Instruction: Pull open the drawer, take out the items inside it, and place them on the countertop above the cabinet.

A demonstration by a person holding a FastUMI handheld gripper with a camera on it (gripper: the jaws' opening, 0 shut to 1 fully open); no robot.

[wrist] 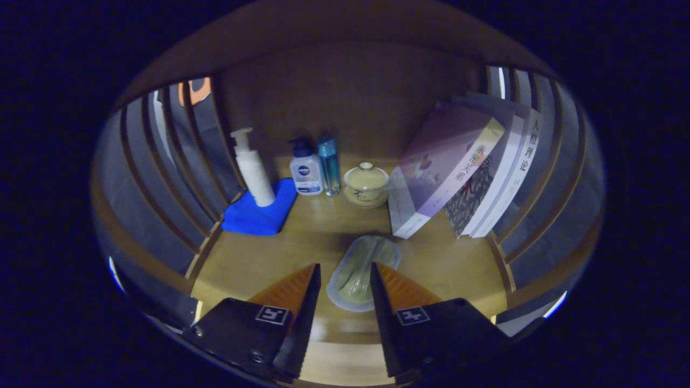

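A pale green item sealed in a clear plastic packet (pixel 360 272) lies on the wooden countertop (pixel 253 264). Its near end sits between my fingers and its far end reaches just past their tips. My gripper (pixel 345 265) is open around it. The right finger (pixel 396 288) is at the packet's edge, while a thin strip of wood shows between the packet and the left finger (pixel 294 291).
Beyond the packet a lidded tea bowl (pixel 366 186) stands on its saucer. To its left are a blue clear bottle (pixel 329 164), a small white bottle (pixel 306 173) and a white pump bottle (pixel 253 172) on a blue cloth (pixel 259 215). Books (pixel 458 172) lean at the right. Slatted sides (pixel 161 178) flank the top.
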